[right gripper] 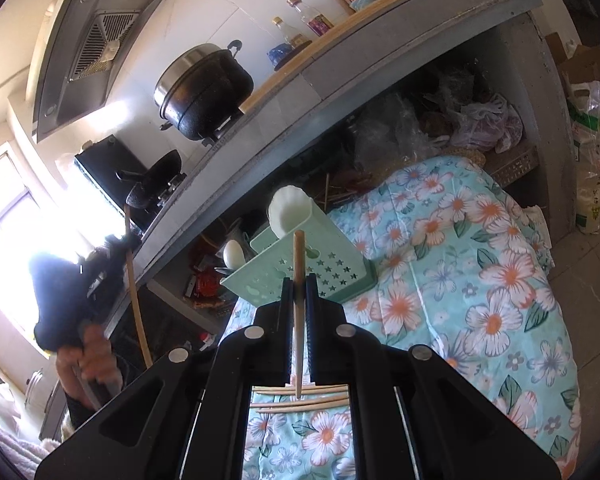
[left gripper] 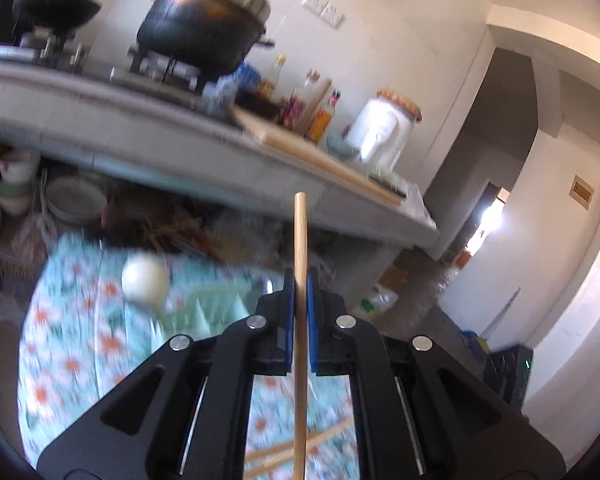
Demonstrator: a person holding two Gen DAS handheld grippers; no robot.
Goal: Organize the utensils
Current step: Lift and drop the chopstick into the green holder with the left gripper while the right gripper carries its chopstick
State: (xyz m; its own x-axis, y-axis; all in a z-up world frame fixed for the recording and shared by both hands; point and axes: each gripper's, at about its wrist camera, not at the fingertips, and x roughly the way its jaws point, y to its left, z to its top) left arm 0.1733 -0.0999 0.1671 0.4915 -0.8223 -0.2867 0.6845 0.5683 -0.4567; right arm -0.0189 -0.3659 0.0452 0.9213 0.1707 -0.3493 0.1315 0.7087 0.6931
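My left gripper [left gripper: 300,280] is shut on a wooden chopstick [left gripper: 300,236] that stands up between its blue pads, above the floral cloth [left gripper: 76,344]. My right gripper [right gripper: 299,282] is shut on another chopstick [right gripper: 299,256], just in front of the mint green utensil holder [right gripper: 324,272], which holds white spoons [right gripper: 286,210]. Several loose chopsticks [right gripper: 300,398] lie on the cloth below the right gripper. The left gripper with its chopstick [right gripper: 134,280] also shows at the left of the right wrist view. The holder shows blurred in the left wrist view [left gripper: 204,304].
A grey counter [right gripper: 340,68] runs behind the table, with a black pot [right gripper: 204,92], a wok [right gripper: 160,184], bottles [right gripper: 300,20] and a cutting board [left gripper: 320,152]. Bowls [left gripper: 16,184] and bags sit under the counter. A doorway [left gripper: 492,216] lies at the right.
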